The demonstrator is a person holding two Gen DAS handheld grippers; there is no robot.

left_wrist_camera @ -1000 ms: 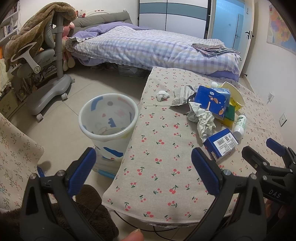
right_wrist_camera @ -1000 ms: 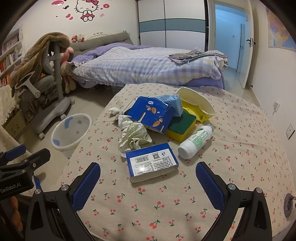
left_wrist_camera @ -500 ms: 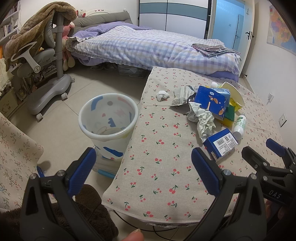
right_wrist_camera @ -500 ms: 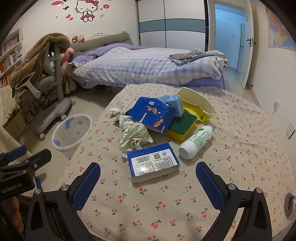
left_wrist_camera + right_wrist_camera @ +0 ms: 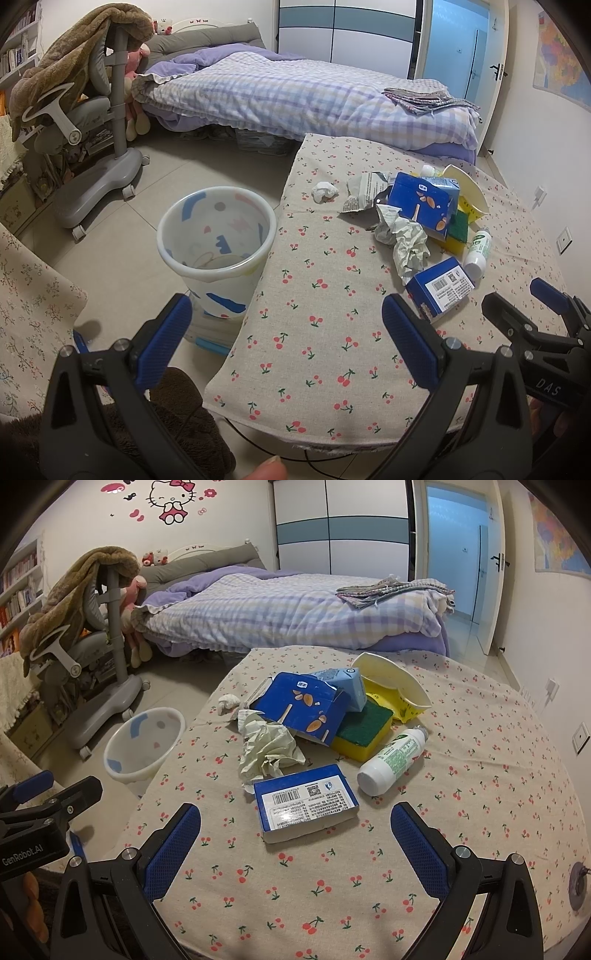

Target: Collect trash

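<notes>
We go left to right. Far left, a grey chair (image 5: 92, 657) with a brown blanket (image 5: 85, 579) thrown over it, on the tiled floor. Next the trash bin (image 5: 218, 240), white with blue and pink shapes, on the floor just beside the left edge of the table (image 5: 314, 332); we see something thin in its bottom but cannot tell what. The table has a cherry-print cloth. The left gripper (image 5: 284, 332) hovers low over the gap between bin and table corner, fingers wide apart, nothing between them.

On the table the trash sits in a loose cluster toward the far side: a small white paper wad (image 5: 325, 191) alone on the left, a torn printed wrapper (image 5: 364, 188), crumpled paper (image 5: 267, 749), a big blue carton (image 5: 306, 709) lying tilted over a yellow-green sponge (image 5: 364, 733), a light blue carton (image 5: 341, 683) behind it, a yellow bag with a pale bowl-shaped piece (image 5: 391, 686) on it. Nearest us a flat blue box (image 5: 306, 806), barcode label up, just beside the crumpled paper. Right of it a white bottle (image 5: 393, 760) with green label on its side.

The right gripper (image 5: 295, 834) hangs just in front of the flat blue box, fingers spread wide, apart from it, gripping nothing

Behind, a bed (image 5: 288, 609) with a checked quilt
</notes>
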